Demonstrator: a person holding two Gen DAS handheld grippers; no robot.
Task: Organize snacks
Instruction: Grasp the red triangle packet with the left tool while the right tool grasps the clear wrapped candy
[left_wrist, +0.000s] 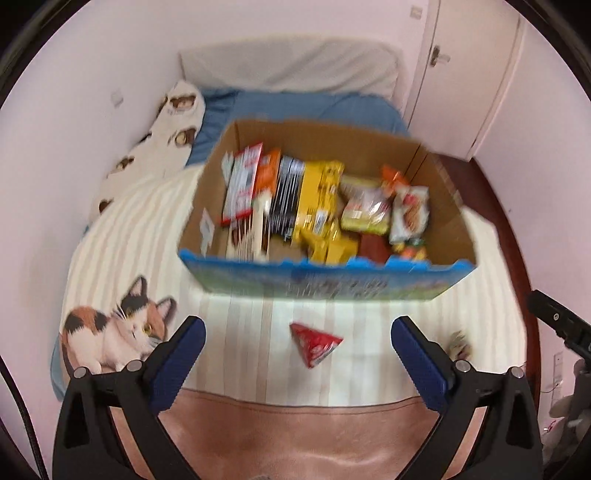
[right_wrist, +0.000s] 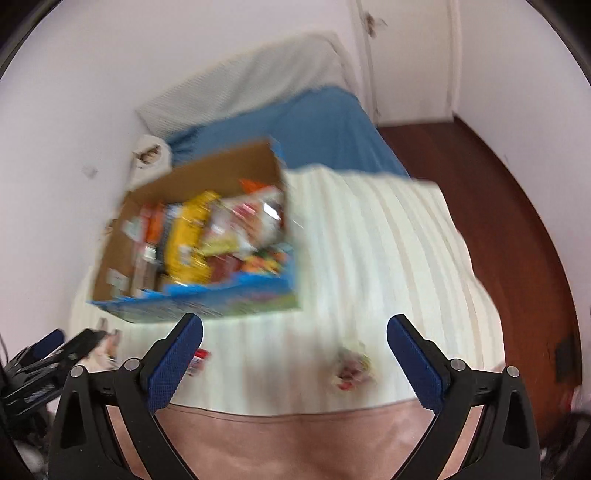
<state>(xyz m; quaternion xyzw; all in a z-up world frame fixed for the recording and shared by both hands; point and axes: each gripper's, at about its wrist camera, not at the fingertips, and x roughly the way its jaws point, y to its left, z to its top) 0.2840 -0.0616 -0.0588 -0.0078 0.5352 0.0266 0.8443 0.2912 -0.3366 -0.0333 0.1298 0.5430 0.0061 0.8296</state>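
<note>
A cardboard box (left_wrist: 443, 236) with a blue printed front stands on the striped bed cover, packed with several snack packs; it also shows in the right wrist view (right_wrist: 122, 236). A red triangular snack pack (left_wrist: 316, 343) lies on the cover in front of the box, between the fingers of my open, empty left gripper (left_wrist: 297, 325). A small crumpled snack packet (right_wrist: 351, 367) lies on the cover between the fingers of my open, empty right gripper (right_wrist: 295, 325); it shows in the left wrist view (left_wrist: 460, 343) too. Both views are blurred.
A cat-print blanket (left_wrist: 118, 332) lies at the left. A blue sheet (left_wrist: 295, 107) and grey pillow (left_wrist: 288, 62) are behind the box. The bed's pinkish footboard (left_wrist: 295, 424) runs below the fingers. Wooden floor (right_wrist: 498, 206) and a closet door (left_wrist: 472, 74) are at right.
</note>
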